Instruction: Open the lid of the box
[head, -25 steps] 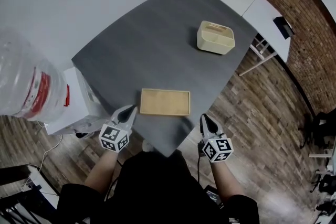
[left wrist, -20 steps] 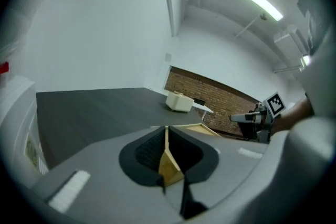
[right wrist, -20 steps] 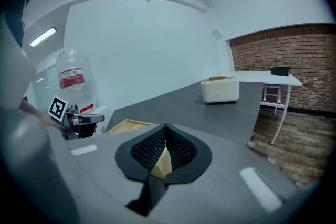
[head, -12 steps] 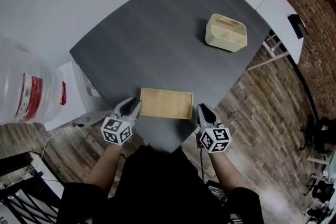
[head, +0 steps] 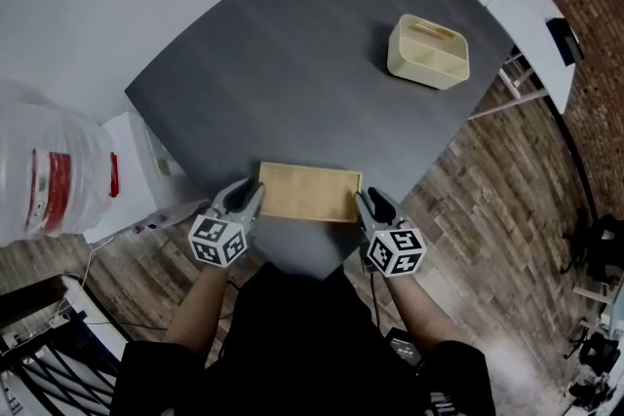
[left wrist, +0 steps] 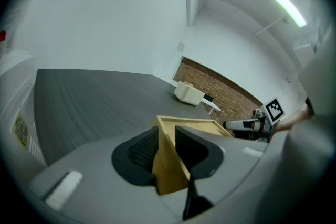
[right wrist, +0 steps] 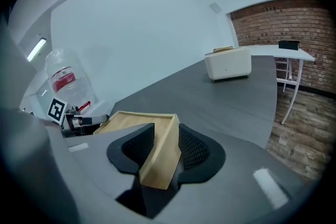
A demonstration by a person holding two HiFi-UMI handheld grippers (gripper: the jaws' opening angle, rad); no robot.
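A flat wooden box with a raised rim lies near the front corner of the dark grey table. My left gripper is at its left end. In the left gripper view the box's corner fills the gap between that gripper's pads, which are shut on it. My right gripper is at the right end. Its jaws have just been opening and now straddle the box's corner, with the gripper open around it.
A cream open container stands far right on the table. A large water bottle sits on a white cabinet to the left. A white table and brick wall lie beyond. The table's front corner is just before the person.
Both grippers moved forward and down to the ends of the wooden box. The right gripper, which was short of the box, now has the box's end between its jaws.
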